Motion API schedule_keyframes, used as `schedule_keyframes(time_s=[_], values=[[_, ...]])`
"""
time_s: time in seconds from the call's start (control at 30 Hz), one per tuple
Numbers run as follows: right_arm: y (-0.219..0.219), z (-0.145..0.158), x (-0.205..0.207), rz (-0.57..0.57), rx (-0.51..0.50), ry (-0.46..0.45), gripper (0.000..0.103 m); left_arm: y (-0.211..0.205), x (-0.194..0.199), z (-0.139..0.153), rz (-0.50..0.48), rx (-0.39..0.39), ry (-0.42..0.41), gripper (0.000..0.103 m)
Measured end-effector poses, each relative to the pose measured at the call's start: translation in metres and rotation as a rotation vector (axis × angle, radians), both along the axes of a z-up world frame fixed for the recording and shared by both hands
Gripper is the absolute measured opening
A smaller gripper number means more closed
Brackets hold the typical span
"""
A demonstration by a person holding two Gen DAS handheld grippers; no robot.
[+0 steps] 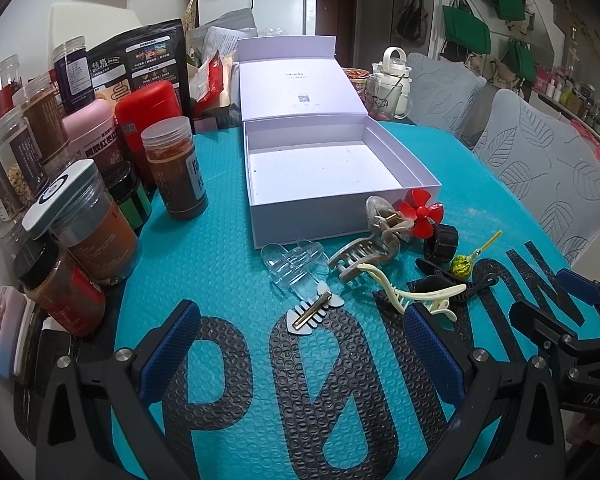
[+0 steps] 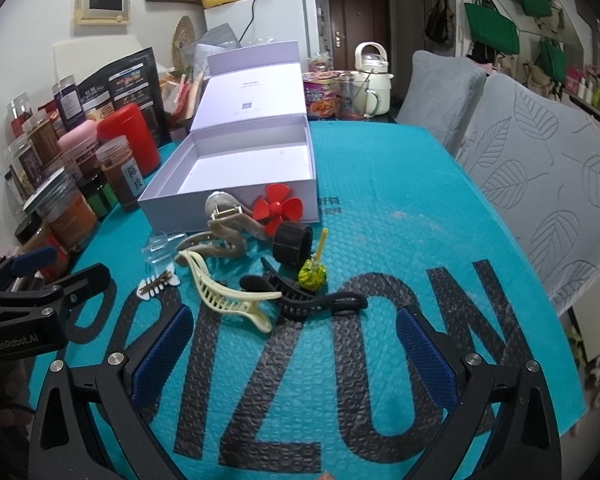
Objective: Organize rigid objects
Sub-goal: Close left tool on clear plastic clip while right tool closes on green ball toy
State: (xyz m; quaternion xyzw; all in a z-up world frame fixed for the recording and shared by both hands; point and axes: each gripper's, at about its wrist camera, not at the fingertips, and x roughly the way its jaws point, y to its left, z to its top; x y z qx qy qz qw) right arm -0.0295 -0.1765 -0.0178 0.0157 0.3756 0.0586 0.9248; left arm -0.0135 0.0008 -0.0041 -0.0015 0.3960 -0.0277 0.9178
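Spice jars (image 1: 172, 168) (left edge), red canister (image 2: 130, 136), white fridge (image 2: 260, 20), grey chairs (image 2: 540, 168)

The left hand-held gripper (image 1: 300, 360) hovers with its blue-padded fingers spread wide over the turquoise bubble-textured mat (image 1: 228, 272) on the table. Ahead lies an open white cardboard box (image 1: 324, 168), empty. Before it cluster a clear plastic hair claw (image 1: 292, 268), a white fishbone-shaped clip (image 1: 314, 312), a cream claw clip (image 1: 412, 298) and a red plastic propeller (image 1: 420, 212)
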Motion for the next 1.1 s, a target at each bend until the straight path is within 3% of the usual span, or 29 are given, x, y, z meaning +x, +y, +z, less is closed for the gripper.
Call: schedule_keyframes(time_s=[0.73, 1.1], values=[[-0.003, -0.027, 0.043, 0.012, 0.008, 0.071, 0.103, 0.017, 0.055, -0.039, 0.044, -0.029, 0.083, 0.103], [-0.014, -0.037, 0.064, -0.010, 0.011, 0.104, 0.103, 0.015, 0.093, -0.063, 0.026, -0.027, 0.150, 0.079]])
